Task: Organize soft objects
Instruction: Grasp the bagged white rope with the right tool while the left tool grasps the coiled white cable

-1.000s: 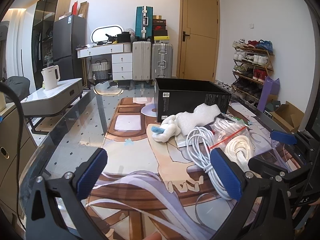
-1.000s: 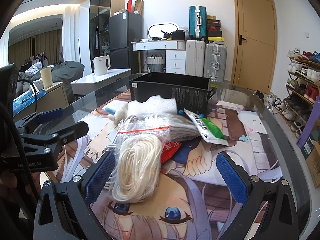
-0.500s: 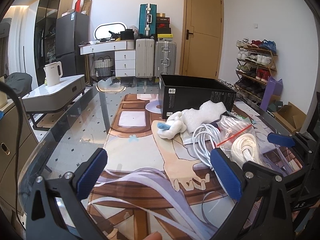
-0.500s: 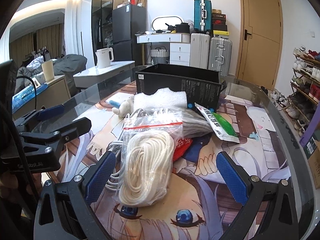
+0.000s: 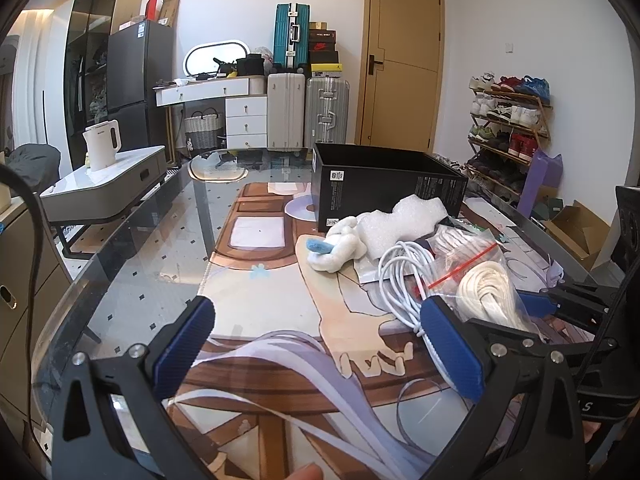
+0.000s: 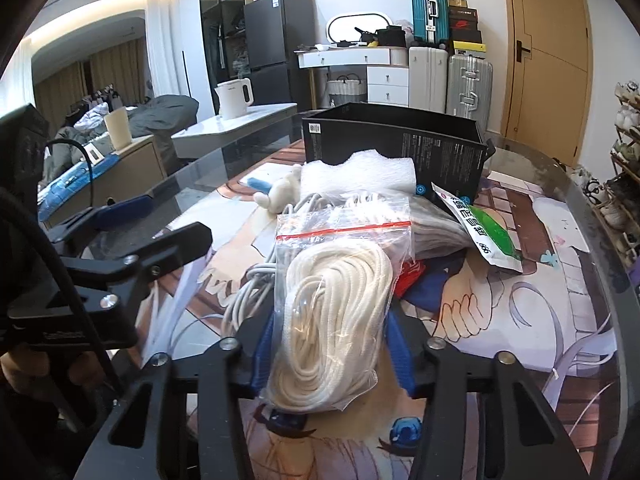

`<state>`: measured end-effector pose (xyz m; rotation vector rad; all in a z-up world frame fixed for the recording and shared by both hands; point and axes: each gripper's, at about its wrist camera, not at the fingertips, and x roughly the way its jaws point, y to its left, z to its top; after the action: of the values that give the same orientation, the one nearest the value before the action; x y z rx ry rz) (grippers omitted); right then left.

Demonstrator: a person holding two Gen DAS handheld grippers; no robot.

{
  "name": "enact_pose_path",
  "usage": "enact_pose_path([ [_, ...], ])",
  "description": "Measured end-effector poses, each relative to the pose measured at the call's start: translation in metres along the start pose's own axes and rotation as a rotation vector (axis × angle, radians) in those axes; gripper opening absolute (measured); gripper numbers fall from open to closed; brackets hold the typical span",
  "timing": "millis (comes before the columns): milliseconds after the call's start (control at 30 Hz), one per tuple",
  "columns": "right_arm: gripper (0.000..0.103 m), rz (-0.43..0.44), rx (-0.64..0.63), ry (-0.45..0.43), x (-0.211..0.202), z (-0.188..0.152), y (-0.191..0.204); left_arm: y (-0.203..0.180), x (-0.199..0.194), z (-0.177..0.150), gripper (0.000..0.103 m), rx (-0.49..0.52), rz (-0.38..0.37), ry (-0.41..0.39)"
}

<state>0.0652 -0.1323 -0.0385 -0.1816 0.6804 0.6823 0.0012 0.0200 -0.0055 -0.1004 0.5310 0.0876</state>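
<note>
A clear zip bag of coiled white rope [image 6: 336, 304] lies at the near end of a pile on the table; it also shows in the left wrist view [image 5: 490, 292]. My right gripper [image 6: 330, 344] is shut on this bag, its blue pads pressing both sides. Behind it lie a white cable coil [image 5: 400, 276], white foam [image 6: 360, 172], a white plush toy [image 5: 340, 246] and a green-and-white packet [image 6: 480, 228]. An open black box [image 6: 396, 148] stands behind the pile. My left gripper [image 5: 316, 348] is open and empty, left of the pile.
The glass table [image 5: 132, 264] carries a printed anime mat [image 5: 280, 320]. A red item [image 6: 412, 272] and grey cloth [image 6: 436, 228] lie in the pile. A shoe rack [image 5: 508, 128] stands at the right, suitcases [image 5: 308, 112] and a door behind.
My right gripper moved forward over the rope bag and its jaws closed from wide open onto it. The left gripper drifted slightly and stayed open.
</note>
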Motion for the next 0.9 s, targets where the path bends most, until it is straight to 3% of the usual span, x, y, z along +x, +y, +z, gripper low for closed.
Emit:
enact_pose_path([
  [433, 0.041, -0.024, 0.09, -0.162, -0.045, 0.002, -0.025, -0.021, 0.007, 0.006, 0.103, 0.042, -0.047, 0.069],
  [667, 0.041, -0.069, 0.13, -0.167, -0.051, 0.004, -0.039, -0.04, 0.029, 0.006, 0.103, 0.075, -0.054, 0.171],
  [900, 0.041, -0.083, 0.141, -0.171, -0.055, 0.002, -0.045, -0.055, 0.044, 0.011, 0.103, 0.084, -0.063, 0.213],
])
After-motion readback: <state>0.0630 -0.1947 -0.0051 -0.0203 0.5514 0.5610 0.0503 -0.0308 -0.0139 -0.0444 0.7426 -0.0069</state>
